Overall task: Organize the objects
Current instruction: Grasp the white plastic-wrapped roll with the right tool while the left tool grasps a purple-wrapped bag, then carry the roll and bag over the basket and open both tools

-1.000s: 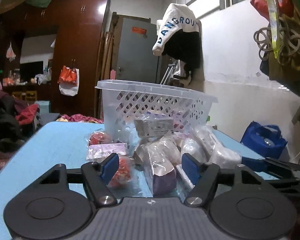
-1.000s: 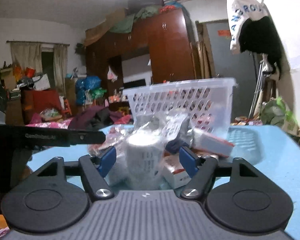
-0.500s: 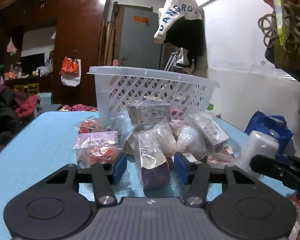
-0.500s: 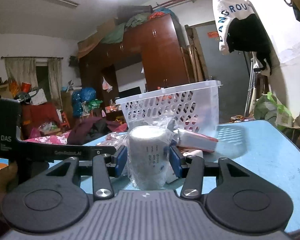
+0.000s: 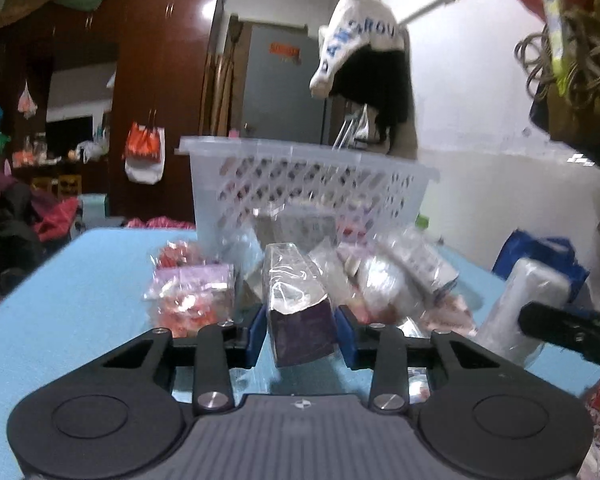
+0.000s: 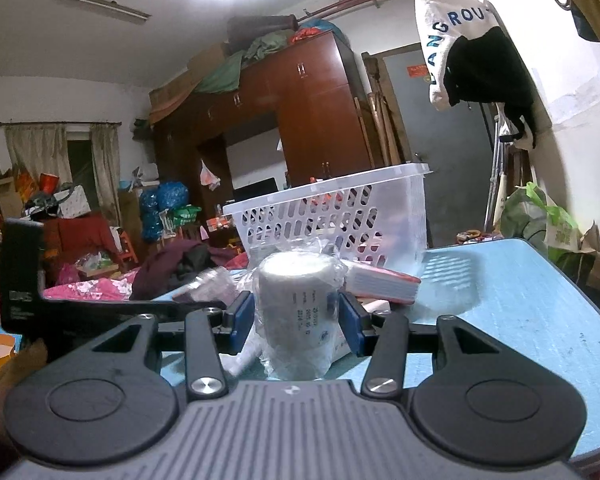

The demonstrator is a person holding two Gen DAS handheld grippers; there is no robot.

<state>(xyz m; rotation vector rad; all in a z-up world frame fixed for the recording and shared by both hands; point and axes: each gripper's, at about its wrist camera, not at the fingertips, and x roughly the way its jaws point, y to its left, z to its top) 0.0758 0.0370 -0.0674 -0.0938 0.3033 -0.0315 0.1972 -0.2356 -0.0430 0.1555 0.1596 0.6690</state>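
Observation:
A clear perforated basket stands on the blue table, with a heap of plastic-bagged items in front of it. My left gripper has a bagged purple box between its blue pads; the jaws are closing and both pads touch the bag. My right gripper is shut on a white roll in clear wrap, held upright in front of the basket. The left wrist view shows this roll at the right, beside the heap.
Bagged red packets lie left of the purple box. A red-and-white box lies right of the roll. A blue bag sits beyond the table's right edge. Clothes hang on the wall behind the basket. Bare table stretches to the right.
Both pairs of jaws have narrowed: the left onto the purple box, the right onto the white roll. The right gripper now holds the roll at the heap's right side.

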